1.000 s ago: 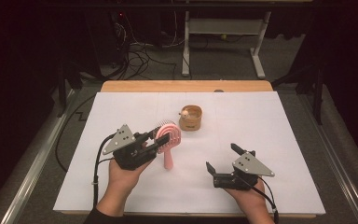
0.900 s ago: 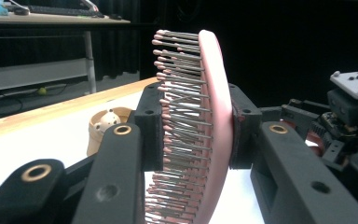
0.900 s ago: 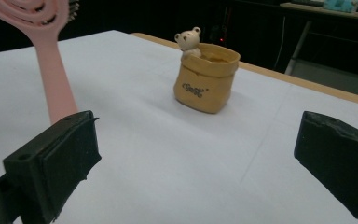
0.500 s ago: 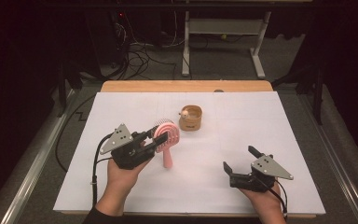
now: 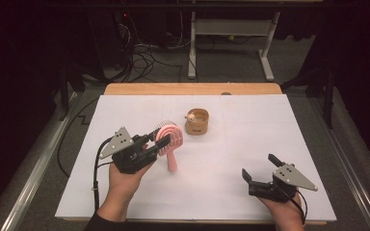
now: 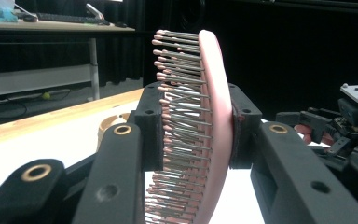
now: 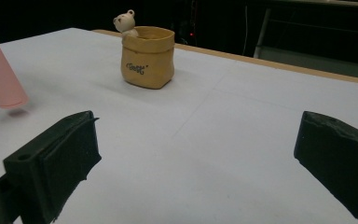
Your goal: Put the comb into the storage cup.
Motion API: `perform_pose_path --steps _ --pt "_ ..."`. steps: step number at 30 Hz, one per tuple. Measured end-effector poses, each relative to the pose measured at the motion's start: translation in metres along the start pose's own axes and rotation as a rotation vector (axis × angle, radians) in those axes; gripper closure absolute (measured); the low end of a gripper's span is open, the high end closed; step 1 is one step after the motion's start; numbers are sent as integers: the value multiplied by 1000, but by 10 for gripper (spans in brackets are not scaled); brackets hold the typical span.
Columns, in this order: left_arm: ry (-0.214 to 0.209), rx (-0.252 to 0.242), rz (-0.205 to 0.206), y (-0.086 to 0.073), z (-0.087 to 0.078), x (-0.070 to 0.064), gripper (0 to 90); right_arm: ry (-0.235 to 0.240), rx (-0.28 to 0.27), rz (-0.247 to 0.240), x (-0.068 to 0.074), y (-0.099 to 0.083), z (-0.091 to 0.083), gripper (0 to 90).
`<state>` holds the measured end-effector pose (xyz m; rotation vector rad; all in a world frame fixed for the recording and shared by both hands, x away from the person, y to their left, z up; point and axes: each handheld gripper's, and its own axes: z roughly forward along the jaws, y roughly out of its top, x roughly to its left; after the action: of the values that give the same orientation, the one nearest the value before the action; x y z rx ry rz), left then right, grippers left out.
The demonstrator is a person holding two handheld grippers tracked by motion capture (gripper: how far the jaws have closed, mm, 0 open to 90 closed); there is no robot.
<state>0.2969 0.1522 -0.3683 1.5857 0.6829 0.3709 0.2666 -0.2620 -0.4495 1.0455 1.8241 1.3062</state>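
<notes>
1. Nearest the camera, the right gripper rests low over the white table cover by the front edge, its jaws spread wide and holding nothing; in the right gripper view its two black pads frame bare cover, so this hand is free to steady or receive if needed.

2. A little farther in, the left gripper is clamped on the head of a pink hairbrush; the left gripper view shows one pad pressing the bristle side and the other the smooth back, the head upright between them.

3. The brush hangs handle-down, its pink handle pointing at the cover; in the right gripper view the handle end casts a shadow just beneath, which suggests it hovers slightly above the surface, though contact cannot be ruled out.

4. Judged from this, the step in hand is carrying the brush; the grip through springy bristles looks liable to slip or pivot, so a firm, even squeeze and a slow, level move would serve best.

5. Farthest back stands a small tan cup with a bear figure on its rim, just beyond the brush head; any swing of the handle should pass clear of it, since the cup looks light enough to tip.
</notes>
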Motion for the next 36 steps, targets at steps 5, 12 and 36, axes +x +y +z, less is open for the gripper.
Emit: perform_pose_path --steps 5,12,36 --pt "-13 -26 -25 0 -1 1 642 -19 -11 15 -8 -3 -8 1" --pt "-11 -28 -35 -1 5 0 642 -23 -15 35 -12 -5 -6 1" --pt "-12 -67 -9 43 34 -6 643 5 -19 5 -6 -2 -4 0"
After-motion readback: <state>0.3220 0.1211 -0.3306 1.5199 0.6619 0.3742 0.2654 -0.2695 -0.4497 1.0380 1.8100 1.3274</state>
